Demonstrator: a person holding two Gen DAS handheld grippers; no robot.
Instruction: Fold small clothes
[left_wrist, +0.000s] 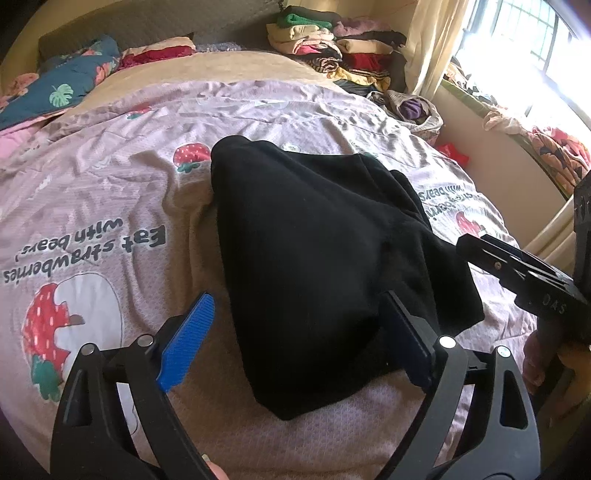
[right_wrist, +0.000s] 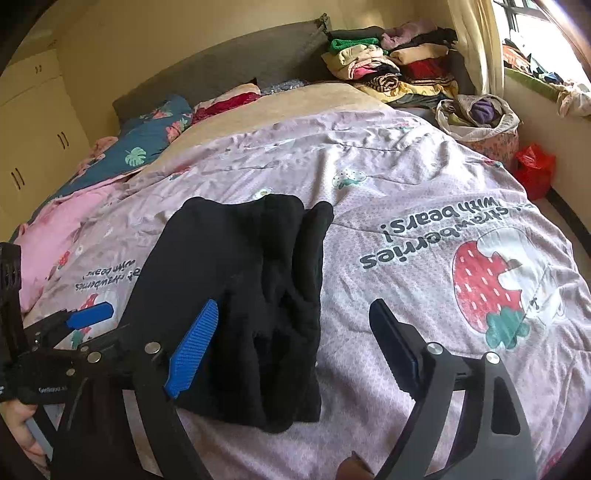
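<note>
Black garment (left_wrist: 317, 258) folded on quilt (left_wrist: 110, 206), left gripper (left_wrist: 295, 332) and right gripper (right_wrist: 291, 343) fingers wide, seemingly empty, bare quilt around

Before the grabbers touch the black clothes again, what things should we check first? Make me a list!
1. Left gripper open: ok, jaws stand wide around the near end of the black garment without pinching it.
2. Right gripper open and holding nothing: ok.
3. Garment lying on the strawberry quilt, not hanging off: ok.
4. Garment folded neatly: not ok, its right side is bunched in ridges.
5. Quilt next to the garment free of other things: ok.
6. What kind of garment it is: cannot tell, too dark.
</note>
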